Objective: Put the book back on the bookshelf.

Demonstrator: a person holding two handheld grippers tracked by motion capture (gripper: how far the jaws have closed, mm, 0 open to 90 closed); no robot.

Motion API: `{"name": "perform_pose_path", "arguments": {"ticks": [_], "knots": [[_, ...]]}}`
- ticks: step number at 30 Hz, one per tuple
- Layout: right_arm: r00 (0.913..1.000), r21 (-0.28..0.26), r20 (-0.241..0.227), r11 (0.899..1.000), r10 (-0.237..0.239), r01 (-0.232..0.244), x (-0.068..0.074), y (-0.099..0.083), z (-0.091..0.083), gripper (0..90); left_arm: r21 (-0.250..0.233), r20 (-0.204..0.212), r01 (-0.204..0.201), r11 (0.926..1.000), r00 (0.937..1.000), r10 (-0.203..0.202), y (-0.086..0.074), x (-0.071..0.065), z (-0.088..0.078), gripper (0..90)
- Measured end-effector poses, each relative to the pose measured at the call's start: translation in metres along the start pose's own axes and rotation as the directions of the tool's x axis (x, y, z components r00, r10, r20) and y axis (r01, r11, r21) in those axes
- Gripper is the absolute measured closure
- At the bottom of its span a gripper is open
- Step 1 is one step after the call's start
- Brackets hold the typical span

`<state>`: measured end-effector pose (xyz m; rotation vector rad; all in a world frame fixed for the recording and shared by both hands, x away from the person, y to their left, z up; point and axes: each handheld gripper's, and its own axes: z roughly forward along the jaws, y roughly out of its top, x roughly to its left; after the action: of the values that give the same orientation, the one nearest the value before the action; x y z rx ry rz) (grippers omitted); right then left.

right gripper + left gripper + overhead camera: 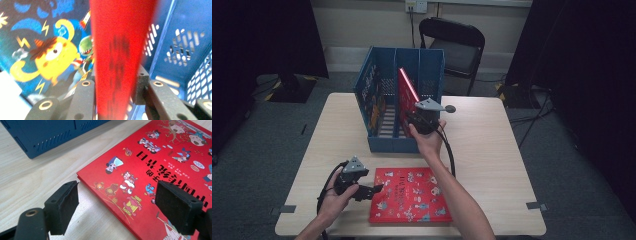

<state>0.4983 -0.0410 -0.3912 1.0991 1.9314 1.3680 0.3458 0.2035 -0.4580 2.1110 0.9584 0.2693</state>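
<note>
Right gripper (421, 121) at the blue file rack (384, 142) near the table's (492, 150) far edge, jaws around an upright red book (408, 92) in a middle slot; grip looks loosened, contact hard to tell. Left gripper (374, 190) spread wide, holding nothing, at the left edge of the flat red book (412, 196) by the near edge. Risk: the upright book, leaning, could tip or slide crooked once freed.
</note>
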Motion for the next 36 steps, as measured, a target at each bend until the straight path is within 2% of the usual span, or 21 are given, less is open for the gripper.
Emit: {"name": "perform_pose_path", "arguments": {"ticks": [4, 6, 7, 16, 22, 36], "knots": [[0.9994, 0.027, -0.033, 1.000, 0.007, -0.006, -0.001, -0.013, -0.007, 68.7, 0.002, -0.002, 0.000, 1.0000, 1.0000, 0.000, 0.000, 0.000, 0.000, 19.0], [0.9968, 0.045, -0.063, 0.998, 0.049, -0.046, -0.003, -0.020, -0.011, 67.6, 0.002, 0.002, -0.005, 1.0000, 1.0000, 0.005, 0.000, 0.000, 0.000, 19.0], [0.9969, 0.047, -0.058, 0.998, 0.053, -0.050, -0.003, -0.021, -0.012, 67.9, -0.005, 0.009, -0.008, 1.0000, 0.9999, 0.008, 0.000, 0.000, 0.000, 19.0], [0.9977, 0.060, -0.067, 0.998, 0.005, -0.001, -0.001, -0.027, -0.024, 73.9, -0.002, 0.011, -0.007, 1.0000, 0.9999, 0.007, 0.000, 0.001, 0.000, 19.0], [0.9982, 0.062, -0.046, 0.997, -0.038, 0.041, 0.006, -0.025, -0.020, 74.3, 0.003, 0.015, -0.005, 1.0000, 0.9999, 0.005, 0.000, 0.000, 0.002, 19.1], [0.9984, 0.070, -0.025, 0.996, -0.051, 0.052, 0.015, -0.015, 0.003, 71.8, 0.012, 0.012, -0.006, 0.9999, 0.9999, 0.006, 0.000, 0.001, 0.003, 19.1]]}}
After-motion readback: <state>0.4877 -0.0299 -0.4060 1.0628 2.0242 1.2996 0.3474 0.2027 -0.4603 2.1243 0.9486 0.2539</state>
